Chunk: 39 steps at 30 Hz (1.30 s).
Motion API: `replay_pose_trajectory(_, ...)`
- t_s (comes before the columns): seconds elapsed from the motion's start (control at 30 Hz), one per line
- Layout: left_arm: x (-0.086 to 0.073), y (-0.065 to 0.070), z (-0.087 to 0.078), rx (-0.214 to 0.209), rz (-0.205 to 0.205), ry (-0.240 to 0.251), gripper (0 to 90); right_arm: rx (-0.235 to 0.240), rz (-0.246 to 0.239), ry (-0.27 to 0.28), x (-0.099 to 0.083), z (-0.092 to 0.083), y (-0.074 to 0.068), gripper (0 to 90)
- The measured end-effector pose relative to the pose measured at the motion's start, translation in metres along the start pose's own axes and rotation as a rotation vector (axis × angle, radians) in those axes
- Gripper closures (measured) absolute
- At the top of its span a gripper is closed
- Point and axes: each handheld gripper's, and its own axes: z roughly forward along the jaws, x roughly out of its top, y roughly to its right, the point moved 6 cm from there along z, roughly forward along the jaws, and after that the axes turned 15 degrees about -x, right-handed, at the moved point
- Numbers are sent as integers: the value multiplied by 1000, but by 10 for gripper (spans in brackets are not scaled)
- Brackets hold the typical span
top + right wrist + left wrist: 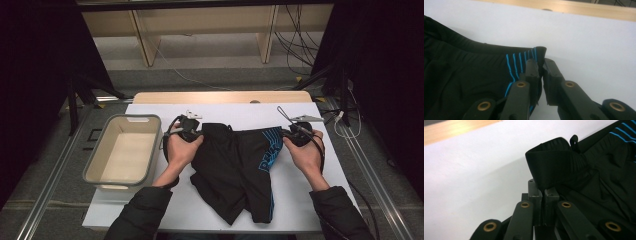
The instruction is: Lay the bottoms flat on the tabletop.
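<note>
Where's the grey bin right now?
In the high view the grey bin sits at the table's left edge, just left of the left tongs, which pinch the black shorts.

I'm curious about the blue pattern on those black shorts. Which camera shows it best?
The high view: the shorts lie whole there, with the blue stripes and lettering together. The right gripper view shows some stripes up close beside its jaws; the left gripper view catches a few at its upper right corner.
</note>
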Motion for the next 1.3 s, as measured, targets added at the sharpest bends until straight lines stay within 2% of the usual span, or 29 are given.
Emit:
replay_pose_trajectory(0.23, 8, -14, 1, 46, -19, 38, 865, -18, 11, 38, 15, 0, 1, 836)
replay_pose_trajectory(0.37, 10, -25, 4, 92, -27, 57, 848, -24, 8, 52, 22, 5, 0, 808)
replay_pose_trajectory(0.4, 9, -28, 6, 106, -24, 50, 821, -16, -8, 52, 22, 8, -1, 769)
replay_pose_trajectory(0.43, 8, -30, 6, 116, -25, 45, 758, -5, -29, 31, 21, 12, -3, 708)
replay_pose_trajectory(0.5, 7, -31, 4, 164, -5, 49, 638, -2, -34, 7, 16, 14, -4, 654)
replay_pose_trajectory(0.57, 6, -28, 1, 173, 2, 47, 552, -8, -42, -19, 9, 13, -3, 621)
replay_pose_trajectory(0.63, 4, -19, -3, 175, 36, 50, 506, 1, -44, -23, 3, 10, -3, 614)
replay_pose_trajectory(0.7, 0, -2, -5, 125, 75, 42, 473, 12, -54, -36, -7, 4, -4, 612)
replay_pose_trajectory(0.8, -12, 36, -5, 24, 154, 1, 437, 35, -74, -55, -22, -7, -7, 612)
replay_pose_trajectory(0.87, -22, 66, -2, -100, 209, -38, 440, 53, -82, -67, -34, -16, -10, 612)
replay_pose_trajectory(0.93, -36, 96, 4, -208, 264, -123, 435, 74, -89, -69, -44, -24, -14, 612)
replay_pose_trajectory(0.97, -43, 111, 7, -266, 281, -147, 433, 82, -98, -76, -50, -28, -16, 612)
replay_pose_trajectory(1.0, -48, 125, 10, -291, 311, -163, 423, 93, -98, -81, -54, -31, -19, 612)
replay_pose_trajectory(1.03, -53, 138, 12, -300, 364, -187, 406, 100, -101, -80, -59, -35, -21, 612)
replay_pose_trajectory(1.13, -67, 172, 22, -337, 488, -238, 352, 123, -107, -83, -70, -43, -27, 612)
replay_pose_trajectory(1.2, -77, 190, 32, -352, 548, -279, 256, 140, -108, -86, -75, -47, -30, 612)
replay_pose_trajectory(1.27, -82, 205, 40, -359, 600, -283, 239, 153, -117, -89, -78, -50, -34, 612)
replay_pose_trajectory(1.3, -84, 210, 44, -367, 612, -286, 233, 155, -123, -93, -80, -50, -35, 612)
